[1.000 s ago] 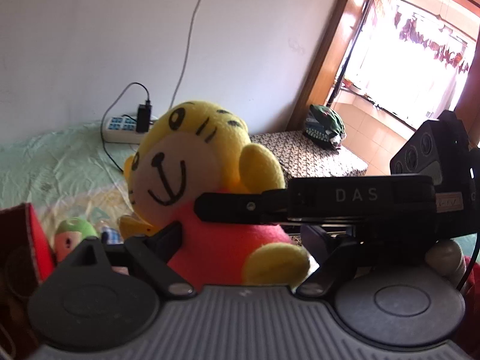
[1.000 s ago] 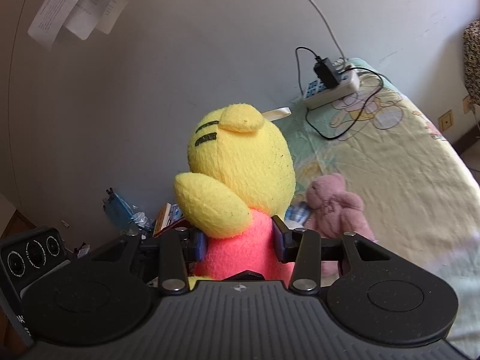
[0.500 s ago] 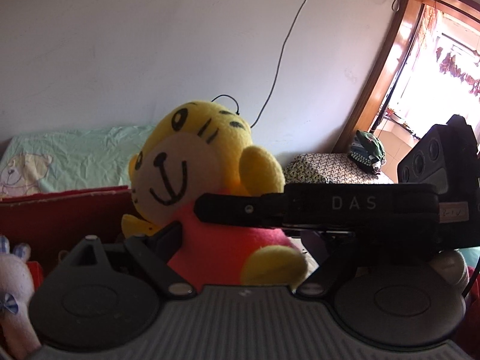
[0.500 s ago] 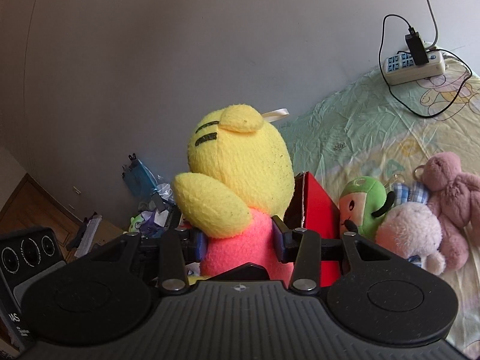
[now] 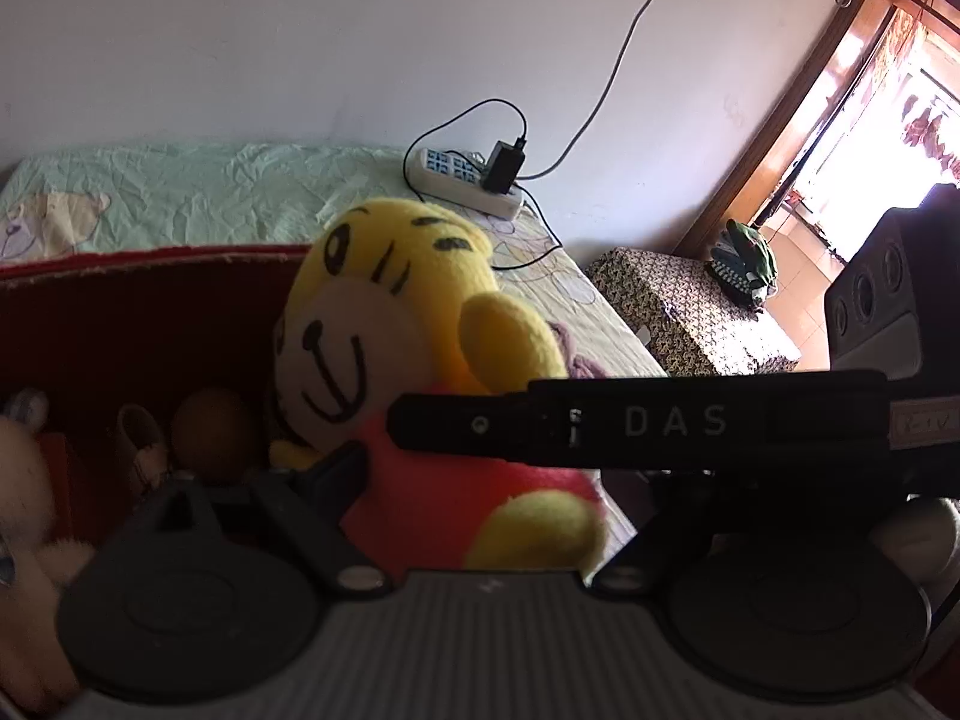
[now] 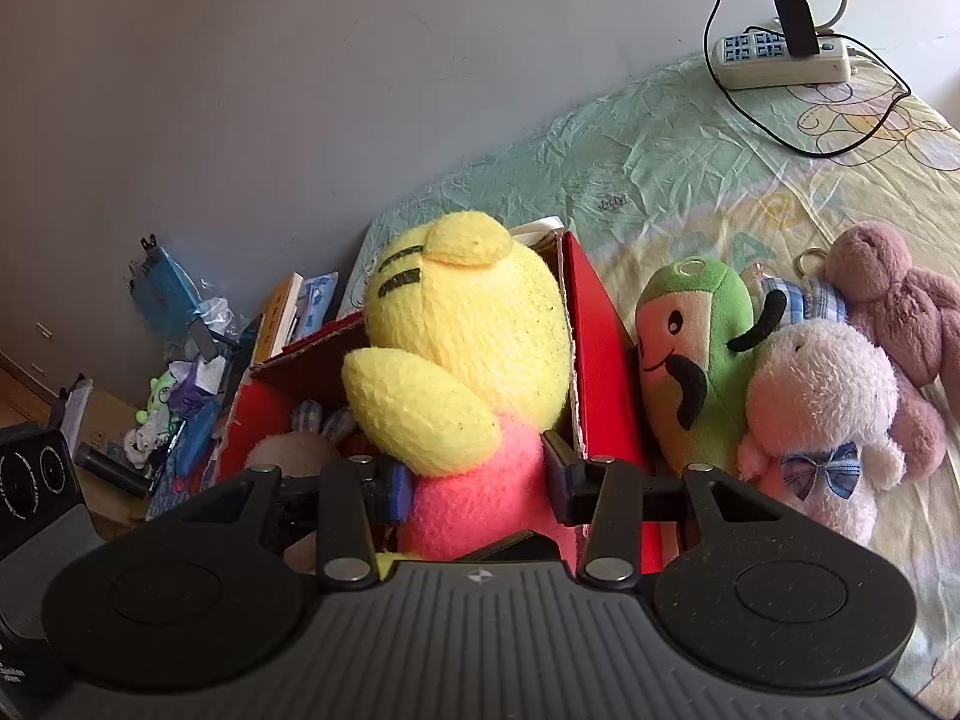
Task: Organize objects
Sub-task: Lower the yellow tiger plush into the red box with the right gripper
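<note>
A yellow tiger plush with a pink body (image 5: 384, 348) (image 6: 462, 360) is held by both grippers over an open red box (image 6: 594, 360) (image 5: 150, 300) on the bed. My right gripper (image 6: 477, 480) is shut on the plush's pink body from behind. My left gripper (image 5: 480, 480) is shut on the same body from the front; the other gripper's black bar crosses that view. Inside the box lie other soft toys (image 5: 204, 432), partly hidden.
On the bed beside the box lie a green plush (image 6: 696, 360), a white plush with a blue bow (image 6: 816, 420) and a pink bear (image 6: 900, 312). A power strip with a charger (image 6: 786, 57) sits near the wall. Clutter lies on the floor at left (image 6: 192, 372).
Both grippers have carried the plush left and down, from above the bed to over the open red box. The grip on the plush has not changed.
</note>
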`<state>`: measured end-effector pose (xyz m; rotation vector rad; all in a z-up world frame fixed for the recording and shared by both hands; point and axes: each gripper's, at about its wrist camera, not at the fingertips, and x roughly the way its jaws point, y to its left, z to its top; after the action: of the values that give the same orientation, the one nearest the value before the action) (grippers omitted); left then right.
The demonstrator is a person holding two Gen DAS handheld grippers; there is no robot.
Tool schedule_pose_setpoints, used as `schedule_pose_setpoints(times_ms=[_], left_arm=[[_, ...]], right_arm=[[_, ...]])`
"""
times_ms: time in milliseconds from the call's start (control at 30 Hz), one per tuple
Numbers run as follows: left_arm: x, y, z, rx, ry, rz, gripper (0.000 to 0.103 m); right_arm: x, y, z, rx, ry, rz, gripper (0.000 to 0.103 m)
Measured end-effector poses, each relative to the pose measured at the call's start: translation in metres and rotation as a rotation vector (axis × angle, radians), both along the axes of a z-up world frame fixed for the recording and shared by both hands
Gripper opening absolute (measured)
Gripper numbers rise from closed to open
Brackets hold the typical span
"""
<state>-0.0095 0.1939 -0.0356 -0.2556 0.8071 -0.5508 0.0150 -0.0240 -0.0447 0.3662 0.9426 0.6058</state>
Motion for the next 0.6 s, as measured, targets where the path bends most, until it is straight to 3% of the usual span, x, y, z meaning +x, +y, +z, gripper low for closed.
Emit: schedule_pose_setpoints(times_ms=[300, 433, 533, 600], left_arm=[[0.004, -0.002, -0.01, 0.03, 0.023, -0.003, 0.084], [0.006, -0.002, -0.012, 0.03, 0.038, 0.0, 0.087], [0.009, 0.0, -0.015, 0.021, 0.059, 0.002, 0.091], [0.01, 0.001, -0.018, 0.019, 0.073, 0.0, 0.091]], right_arm=[[-0.005, 0.014, -0.001, -0.079, -0.049, 0.003, 0.052], [-0.006, 0.008, -0.001, -0.043, -0.048, -0.022, 0.053], [-0.01, 0.003, 0.003, -0.026, -0.084, -0.046, 0.051], [-0.01, 0.002, 0.003, -0.034, -0.108, -0.052, 0.044]])
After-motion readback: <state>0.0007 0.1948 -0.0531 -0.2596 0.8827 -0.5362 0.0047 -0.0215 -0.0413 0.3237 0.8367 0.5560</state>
